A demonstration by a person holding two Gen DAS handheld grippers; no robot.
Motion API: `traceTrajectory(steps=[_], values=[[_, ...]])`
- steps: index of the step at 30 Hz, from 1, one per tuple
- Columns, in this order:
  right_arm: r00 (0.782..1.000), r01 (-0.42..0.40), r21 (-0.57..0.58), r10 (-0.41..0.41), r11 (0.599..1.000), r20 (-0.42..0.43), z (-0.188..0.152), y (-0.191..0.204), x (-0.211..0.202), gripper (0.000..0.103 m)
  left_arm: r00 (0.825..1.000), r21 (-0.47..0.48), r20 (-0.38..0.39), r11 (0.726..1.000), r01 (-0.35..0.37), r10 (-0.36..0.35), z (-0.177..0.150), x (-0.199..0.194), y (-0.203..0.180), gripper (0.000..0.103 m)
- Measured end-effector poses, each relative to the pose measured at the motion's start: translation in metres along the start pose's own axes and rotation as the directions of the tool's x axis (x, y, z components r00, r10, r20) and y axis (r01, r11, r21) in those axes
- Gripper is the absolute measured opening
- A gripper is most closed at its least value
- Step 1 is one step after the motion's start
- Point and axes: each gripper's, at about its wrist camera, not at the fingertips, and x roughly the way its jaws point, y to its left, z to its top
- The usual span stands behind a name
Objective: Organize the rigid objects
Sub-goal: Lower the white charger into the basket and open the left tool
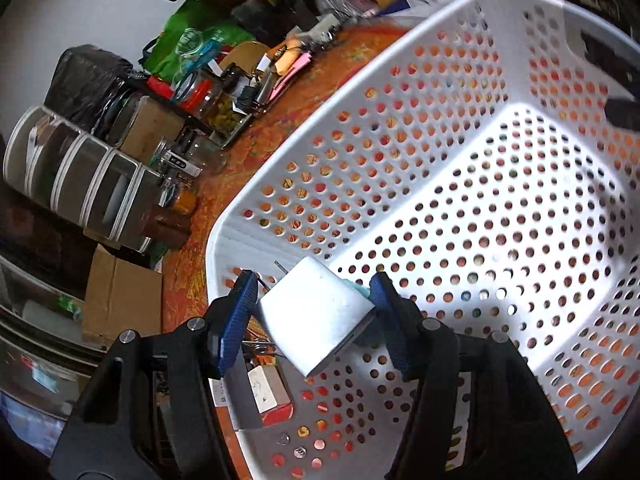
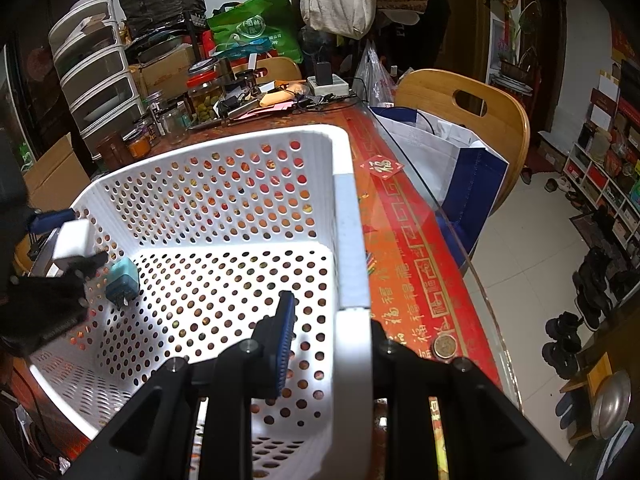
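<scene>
A white perforated basket (image 1: 436, 60) (image 2: 256, 138) stands on the red patterned table. My left gripper (image 1: 314, 284) (image 2: 72, 240) is shut on a white block-shaped charger (image 1: 320, 320) (image 2: 74, 236) and holds it just above the basket's left corner. On the basket floor beneath it lies a teal plug adapter (image 2: 122, 280), of which only a sliver (image 1: 360, 290) shows in the left wrist view. My right gripper (image 2: 332, 340) is shut on the basket's right wall, one blue pad (image 2: 286, 340) inside and the other finger hidden behind the rim.
Jars (image 2: 204, 98), papers and clips crowd the table's far side, beside a drawer unit (image 2: 100, 80) and a cardboard box (image 1: 120, 300). A small box (image 1: 266, 390) lies outside the basket's corner. A coin (image 2: 445, 347) sits near the glass table edge. A wooden chair (image 2: 468, 104) holds a white-blue bag.
</scene>
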Motion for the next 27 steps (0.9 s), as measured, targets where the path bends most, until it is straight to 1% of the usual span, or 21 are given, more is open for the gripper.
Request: traceTrajectory(steps=[2, 4, 7, 10, 11, 13, 15, 16, 17, 18, 19, 21, 22, 23, 24, 25, 26, 27], values=[[1.000, -0.005, 0.001, 0.005, 1.000, 0.001, 0.000, -0.001, 0.000, 0.022, 1.000, 0.004, -0.023, 1.000, 0.020, -0.020, 0.001, 0.003, -0.003, 0.057], [1.000, -0.007, 0.002, 0.007, 1.000, 0.002, 0.000, -0.001, 0.001, 0.022, 0.999, 0.025, -0.047, 0.999, 0.021, -0.019, 0.002, 0.006, -0.009, 0.057], [1.000, -0.012, 0.001, 0.012, 1.000, 0.003, 0.000, -0.002, 0.001, 0.022, 0.999, 0.028, -0.046, 0.999, 0.021, -0.020, 0.001, 0.006, -0.011, 0.057], [1.000, -0.012, 0.001, 0.012, 1.000, 0.002, -0.001, -0.003, 0.001, 0.022, 0.999, 0.019, -0.027, 0.999, 0.027, -0.027, -0.001, 0.002, -0.007, 0.058], [1.000, -0.011, 0.000, 0.011, 1.000, 0.003, 0.000, -0.003, 0.000, 0.022, 0.999, 0.019, -0.024, 0.999, 0.025, -0.025, -0.002, 0.001, -0.006, 0.061], [1.000, -0.010, 0.000, 0.010, 1.000, 0.002, 0.000, -0.003, 0.001, 0.022, 0.999, 0.016, -0.010, 0.999, 0.033, -0.033, -0.002, -0.003, -0.005, 0.072], [1.000, -0.005, -0.001, 0.005, 1.000, -0.001, 0.000, -0.003, 0.001, 0.022, 0.999, 0.002, 0.016, 0.999, 0.052, -0.052, -0.003, -0.010, -0.001, 0.092], [1.000, -0.004, -0.002, 0.004, 1.000, -0.002, 0.000, -0.002, 0.001, 0.022, 0.997, -0.009, 0.031, 0.997, 0.070, -0.070, -0.005, -0.014, 0.002, 0.095], [1.000, -0.002, -0.003, 0.002, 1.000, -0.004, 0.000, -0.002, 0.001, 0.022, 0.995, -0.024, 0.047, 0.995, 0.093, -0.092, -0.007, -0.019, 0.006, 0.095], [1.000, -0.002, -0.004, 0.002, 1.000, -0.005, -0.001, -0.001, 0.001, 0.022, 0.992, -0.041, 0.067, 0.993, 0.109, -0.106, -0.010, -0.026, 0.012, 0.095], [1.000, -0.002, -0.004, 0.002, 1.000, -0.006, -0.001, -0.001, 0.001, 0.022, 0.990, -0.063, 0.097, 0.992, 0.107, -0.101, -0.014, -0.034, 0.022, 0.095], [1.000, -0.001, -0.006, 0.001, 1.000, -0.009, -0.001, -0.001, 0.001, 0.022, 0.986, -0.116, 0.149, 0.989, 0.090, -0.072, -0.025, -0.049, 0.046, 0.095], [1.000, 0.000, -0.009, 0.000, 1.000, -0.010, 0.000, -0.001, 0.001, 0.022, 0.984, -0.160, 0.170, 0.983, 0.089, -0.061, -0.033, -0.056, 0.065, 0.095], [1.000, 0.002, -0.012, -0.002, 1.000, -0.011, 0.000, -0.001, 0.001, 0.022, 0.981, -0.212, 0.186, 0.972, 0.099, -0.059, -0.044, -0.061, 0.086, 0.095], [1.000, 0.004, -0.014, -0.004, 1.000, -0.012, 0.000, 0.000, 0.001, 0.022, 0.979, -0.258, 0.194, 0.960, 0.106, -0.056, -0.054, -0.063, 0.107, 0.098], [1.000, 0.004, -0.015, -0.004, 1.000, -0.012, 0.000, 0.000, 0.001, 0.022, 0.981, -0.316, 0.192, 0.944, 0.100, -0.039, -0.069, -0.062, 0.133, 0.101], [1.000, 0.003, -0.014, -0.003, 1.000, -0.011, 0.000, 0.000, 0.001, 0.022, 0.983, -0.352, 0.184, 0.932, 0.084, -0.019, -0.081, -0.058, 0.151, 0.103], [1.000, 0.003, -0.014, -0.003, 1.000, -0.011, 0.000, 0.000, 0.001, 0.022, 0.988, -0.399, 0.156, 0.915, 0.055, 0.008, -0.096, -0.047, 0.172, 0.103]])
